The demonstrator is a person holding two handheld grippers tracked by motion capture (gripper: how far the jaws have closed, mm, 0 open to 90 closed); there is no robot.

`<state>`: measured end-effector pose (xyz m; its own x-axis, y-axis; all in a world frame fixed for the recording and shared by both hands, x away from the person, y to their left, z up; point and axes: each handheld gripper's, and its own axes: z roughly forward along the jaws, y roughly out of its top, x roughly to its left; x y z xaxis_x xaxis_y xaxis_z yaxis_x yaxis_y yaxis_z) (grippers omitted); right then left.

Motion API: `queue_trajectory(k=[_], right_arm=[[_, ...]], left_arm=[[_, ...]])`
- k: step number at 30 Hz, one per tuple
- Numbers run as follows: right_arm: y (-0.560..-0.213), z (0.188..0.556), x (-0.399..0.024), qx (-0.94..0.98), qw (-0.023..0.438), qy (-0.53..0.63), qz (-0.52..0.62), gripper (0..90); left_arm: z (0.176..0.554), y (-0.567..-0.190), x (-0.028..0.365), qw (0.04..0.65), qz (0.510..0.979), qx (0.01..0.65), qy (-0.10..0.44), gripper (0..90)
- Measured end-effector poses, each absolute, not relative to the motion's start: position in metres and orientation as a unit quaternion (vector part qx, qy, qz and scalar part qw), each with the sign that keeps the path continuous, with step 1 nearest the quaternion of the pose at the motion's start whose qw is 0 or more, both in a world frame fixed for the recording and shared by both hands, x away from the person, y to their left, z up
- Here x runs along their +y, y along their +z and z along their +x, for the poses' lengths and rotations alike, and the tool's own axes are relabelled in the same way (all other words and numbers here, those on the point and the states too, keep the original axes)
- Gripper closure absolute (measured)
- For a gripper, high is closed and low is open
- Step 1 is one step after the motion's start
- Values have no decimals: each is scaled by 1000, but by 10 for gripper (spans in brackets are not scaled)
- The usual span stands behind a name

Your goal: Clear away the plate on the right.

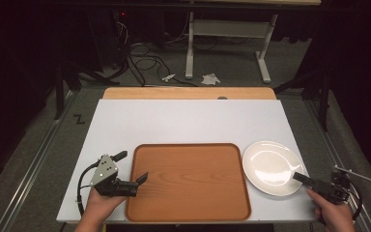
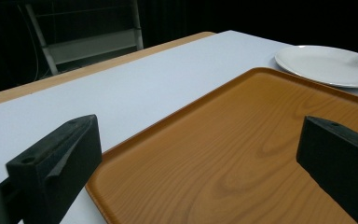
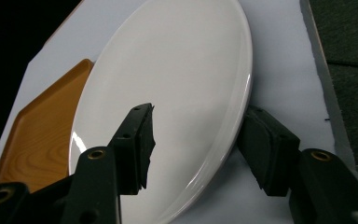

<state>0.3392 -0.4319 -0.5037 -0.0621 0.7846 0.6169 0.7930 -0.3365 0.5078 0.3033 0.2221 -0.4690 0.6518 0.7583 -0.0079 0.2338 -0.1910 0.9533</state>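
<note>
A brown wooden tray [image 1: 188, 183] lies at the front middle of the white table top [image 1: 188, 121]. To its right sits a white plate [image 1: 270, 166]. My left gripper [image 1: 131, 166] stands wide open across the tray's left rim, one jaw over the tray [image 2: 223, 154] and the other over the table. My right gripper [image 1: 305, 180] reaches onto the plate's near right rim. In the right gripper view its jaws [image 3: 198, 116] straddle the rim of the plate [image 3: 177, 74], one over the plate's face and one outside the edge, with a gap still showing.
The table's right edge [image 3: 317, 70] runs close beside the plate. A wooden strip [image 1: 188, 93] borders the far side of the white top. Beyond it stand a desk frame [image 1: 227, 43] and cables on the floor.
</note>
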Motion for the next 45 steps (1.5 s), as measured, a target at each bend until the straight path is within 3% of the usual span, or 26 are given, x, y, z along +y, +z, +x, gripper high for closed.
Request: queue_trajectory(k=[22, 45], right_arm=[[-503, 340, -428, -594, -17, -435, -676, 477], [-503, 339, -427, -602, -34, -424, -675, 551]], left_arm=[[303, -468, 223, 537, 732, 340, 245, 7], [302, -468, 224, 535, 732, 339, 250, 7]])
